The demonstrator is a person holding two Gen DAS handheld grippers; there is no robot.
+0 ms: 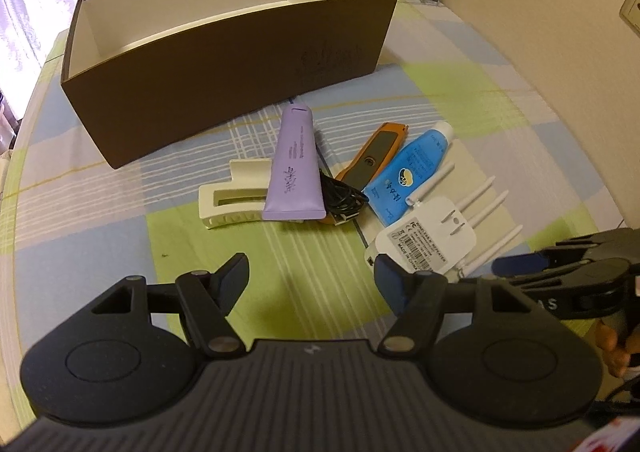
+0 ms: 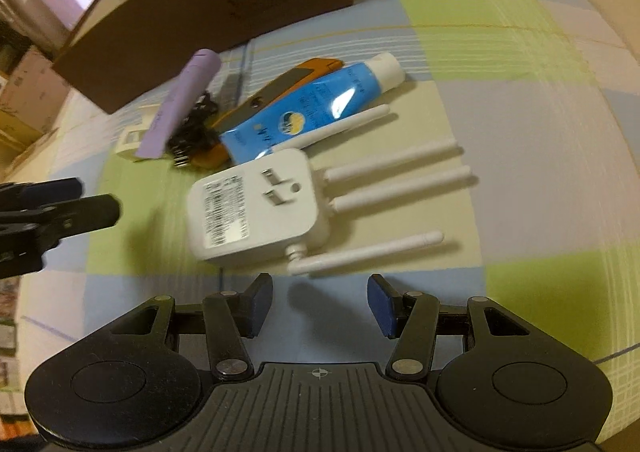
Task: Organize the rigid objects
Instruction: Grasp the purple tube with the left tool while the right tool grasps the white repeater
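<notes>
Both my grippers are pitched steeply down at the checked cloth (image 1: pixel 120 220). My left gripper (image 1: pixel 310 278) hangs over a green square, jaws spread wide, nothing between them, bare cloth showing in the gap. My right gripper (image 2: pixel 316 304) sits lower right of the pile, jaws parted at a middling width and empty; its near edge is just short of the white repeater (image 2: pixel 256 208). From the left wrist view I see the right gripper coming in from the right edge, with fingers (image 1: pixel 620 352) of the person's hand wrapped on its handle.

Objects lie loose in one cluster in front of the brown box (image 1: pixel 224 92), which stands open-topped and looks empty as far as I can see inside. White hair claw (image 1: pixel 232 198) at the left. Purple tube (image 1: pixel 294 168) overlaps its right end. Black cable (image 1: pixel 344 200) bunched beside the tube, touching the orange tool (image 1: pixel 372 156). Blue tube (image 1: pixel 404 172) lies partly over that tool, cap pointing away. The repeater is face down, plug prongs up, its antennas (image 2: pixel 400 184) fanned to the right; one antenna rests against the blue tube.

Right wrist view is motion-blurred.
</notes>
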